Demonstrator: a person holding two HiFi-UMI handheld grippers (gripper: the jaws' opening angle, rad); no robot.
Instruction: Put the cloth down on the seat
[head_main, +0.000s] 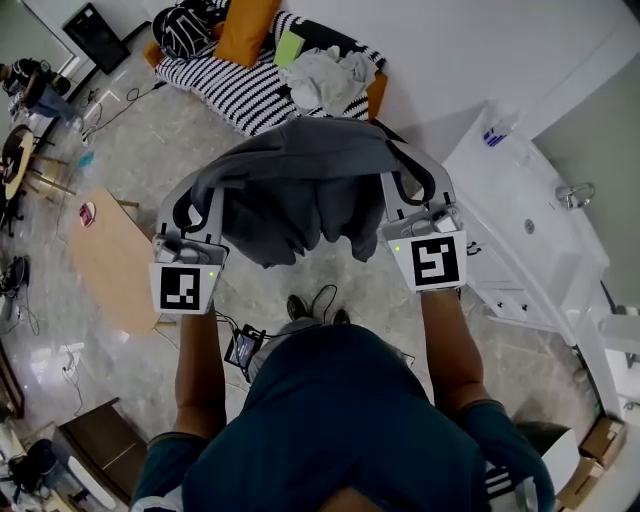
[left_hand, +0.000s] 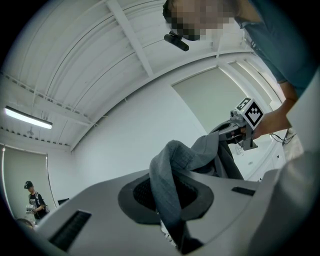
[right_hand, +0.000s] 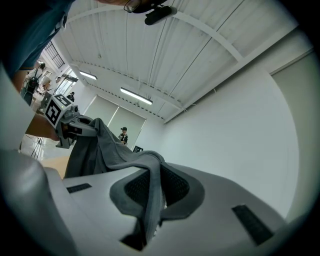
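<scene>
Grey cloth (head_main: 300, 190) aloft between left gripper (left_hand: 167, 202) and right gripper (right_hand: 150, 197), fingers (left_hand: 90, 200) of both tight on its edge.

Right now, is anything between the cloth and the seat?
Nothing visible stands between the grey cloth and the striped seat. A pale crumpled garment lies on the seat, right ahead of the cloth.

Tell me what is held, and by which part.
The grey cloth: left gripper and right gripper each pinch its top, one at each side.
</scene>
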